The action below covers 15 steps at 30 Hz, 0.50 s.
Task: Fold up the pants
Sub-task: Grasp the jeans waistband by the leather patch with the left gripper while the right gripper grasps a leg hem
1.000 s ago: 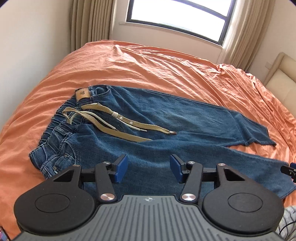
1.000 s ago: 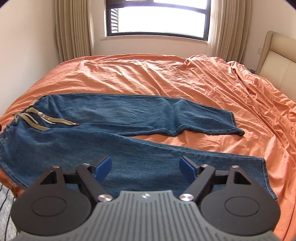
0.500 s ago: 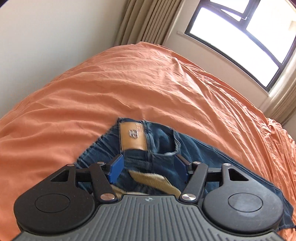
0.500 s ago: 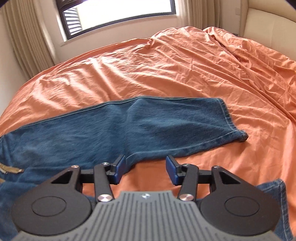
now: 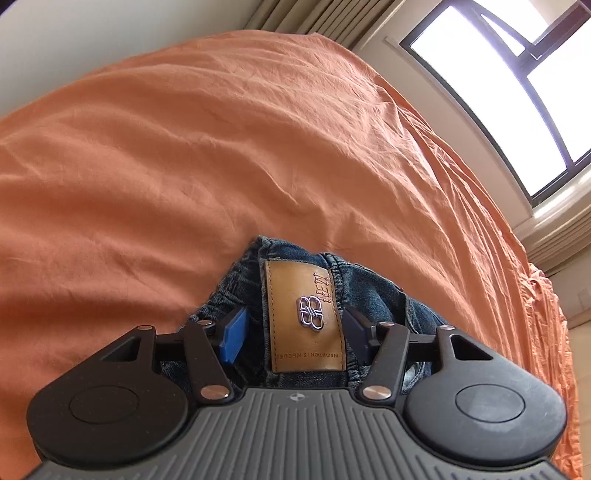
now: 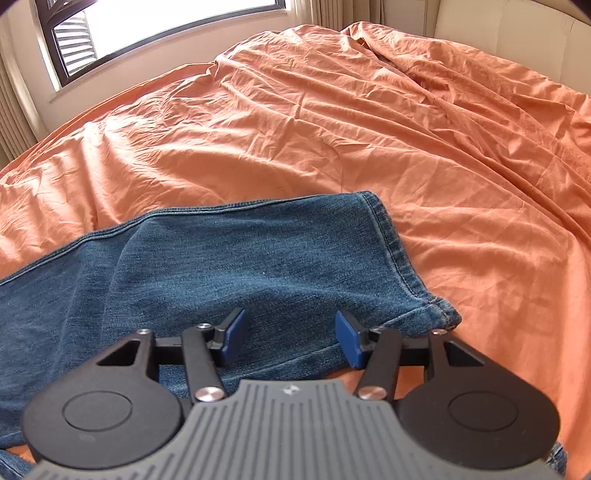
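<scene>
Blue jeans lie flat on an orange bed sheet (image 5: 258, 147). In the left wrist view my left gripper (image 5: 295, 338) sits low over the far corner of the waistband (image 5: 369, 291). Its tan leather patch (image 5: 303, 314) lies between the blue pads (image 5: 232, 338); the jaws are closing, with small gaps still showing beside the patch. In the right wrist view my right gripper (image 6: 290, 339) hovers just above the far pant leg (image 6: 240, 266), close to its hem (image 6: 399, 251). Its jaws are opening and only flat denim lies under them.
The wrinkled orange sheet (image 6: 369, 129) stretches beyond the jeans on all sides. A window (image 6: 166, 22) and curtains stand behind the bed, and a cream headboard (image 6: 517, 37) is at the right. A wall (image 5: 110, 33) runs along the left of the bed.
Both grippers dropped and moved forward across the jeans to their far edge. The left one now straddles the leather patch; the right one went from the gap between the legs onto the far leg.
</scene>
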Each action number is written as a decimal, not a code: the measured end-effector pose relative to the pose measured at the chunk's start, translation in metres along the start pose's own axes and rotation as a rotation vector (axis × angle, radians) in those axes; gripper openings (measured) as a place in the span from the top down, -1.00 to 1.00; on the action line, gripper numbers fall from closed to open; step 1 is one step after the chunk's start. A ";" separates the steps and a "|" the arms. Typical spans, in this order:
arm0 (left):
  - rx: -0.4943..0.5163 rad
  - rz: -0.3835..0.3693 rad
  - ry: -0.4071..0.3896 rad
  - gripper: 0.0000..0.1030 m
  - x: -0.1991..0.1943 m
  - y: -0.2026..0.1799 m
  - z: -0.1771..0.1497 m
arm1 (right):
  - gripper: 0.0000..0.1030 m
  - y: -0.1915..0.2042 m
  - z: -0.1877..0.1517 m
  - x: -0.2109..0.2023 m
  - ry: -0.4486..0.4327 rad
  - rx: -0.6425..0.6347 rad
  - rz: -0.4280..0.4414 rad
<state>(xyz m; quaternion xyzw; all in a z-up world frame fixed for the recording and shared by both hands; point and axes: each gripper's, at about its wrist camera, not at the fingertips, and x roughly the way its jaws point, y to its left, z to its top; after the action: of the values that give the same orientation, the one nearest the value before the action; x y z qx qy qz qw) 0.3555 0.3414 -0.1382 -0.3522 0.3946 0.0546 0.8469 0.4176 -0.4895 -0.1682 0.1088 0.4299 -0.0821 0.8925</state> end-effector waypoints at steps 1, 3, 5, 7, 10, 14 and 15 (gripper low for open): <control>-0.014 -0.032 0.005 -0.12 0.000 0.002 0.001 | 0.00 -0.001 0.000 0.001 0.000 0.009 0.005; -0.046 -0.117 0.015 0.08 -0.003 0.004 0.002 | 0.00 -0.006 0.001 0.003 -0.007 0.030 0.012; -0.049 -0.193 0.008 0.11 -0.008 0.003 0.003 | 0.00 -0.010 0.004 0.004 -0.009 0.043 0.019; -0.074 -0.241 -0.002 0.11 -0.010 0.005 0.005 | 0.00 -0.016 0.009 0.004 -0.020 0.047 0.015; -0.136 -0.222 0.004 0.11 -0.006 0.011 0.005 | 0.00 -0.029 0.021 0.005 -0.047 0.091 0.000; -0.081 -0.110 0.020 0.11 0.004 -0.006 0.003 | -0.08 -0.055 0.041 0.018 -0.055 0.189 -0.021; -0.063 -0.078 0.014 0.12 0.004 -0.012 0.002 | -0.08 -0.061 0.044 0.023 -0.049 0.215 -0.023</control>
<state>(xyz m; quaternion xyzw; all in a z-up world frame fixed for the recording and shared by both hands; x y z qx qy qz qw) 0.3640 0.3331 -0.1341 -0.3940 0.3846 0.0312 0.8342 0.4504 -0.5611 -0.1675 0.1969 0.3981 -0.1404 0.8849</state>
